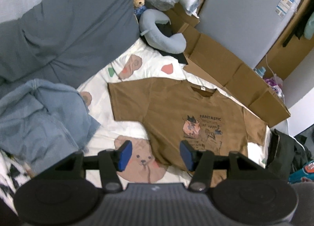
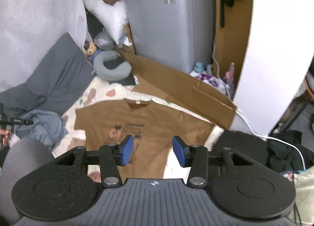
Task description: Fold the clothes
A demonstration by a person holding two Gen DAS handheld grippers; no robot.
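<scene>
Brown T-shirt lies flat, print up, along the bed sheet's cardboard-side edge — spread for folding — with left gripper and right gripper above it, jaws half-open, empty.

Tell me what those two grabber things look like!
Both look alike. The left gripper and the right gripper each have two flat bright-blue pads on black arms joined by a black bar. Silver round bolts pin the arms to a dark grey ribbed body with a big round black disc on each side and a tiny white mark in the middle.
</scene>
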